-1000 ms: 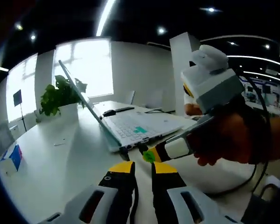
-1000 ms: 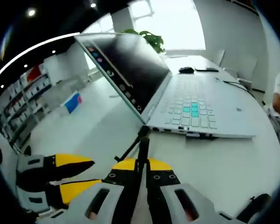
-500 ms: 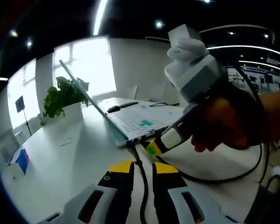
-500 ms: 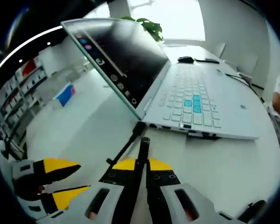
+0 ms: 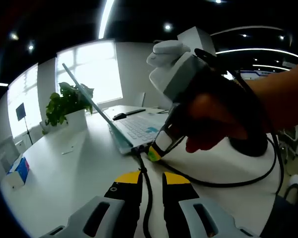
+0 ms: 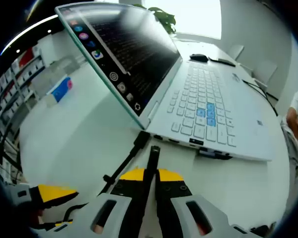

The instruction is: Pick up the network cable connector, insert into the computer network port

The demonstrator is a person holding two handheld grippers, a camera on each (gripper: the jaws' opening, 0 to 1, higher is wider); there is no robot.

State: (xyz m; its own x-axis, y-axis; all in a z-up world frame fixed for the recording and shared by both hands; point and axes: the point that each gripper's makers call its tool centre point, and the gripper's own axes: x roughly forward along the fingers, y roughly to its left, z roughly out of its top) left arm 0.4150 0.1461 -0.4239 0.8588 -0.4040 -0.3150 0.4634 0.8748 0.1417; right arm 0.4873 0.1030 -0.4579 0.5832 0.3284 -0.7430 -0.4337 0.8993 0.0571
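Smooth, pale, mostly plastic-looking surfaces on a glossy white tabletop.

The white tabletop [image 6: 79, 129] is smooth and faintly reflective. The open white laptop [image 6: 238, 124] has a matt plastic-looking deck and a glossy dark screen. The thin black network cable [image 5: 208, 182] looks like smooth rubbery plastic. The right gripper [image 6: 151, 174] has glossy yellow plastic tips on matt grey plastic; the left gripper [image 5: 151, 177] looks the same.

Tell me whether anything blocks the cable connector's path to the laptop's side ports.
Nothing visible does. The right tool is shut on the cable connector, just short of the laptop side ports, with bare white table between. A second black plug sits beside it, left of the path.
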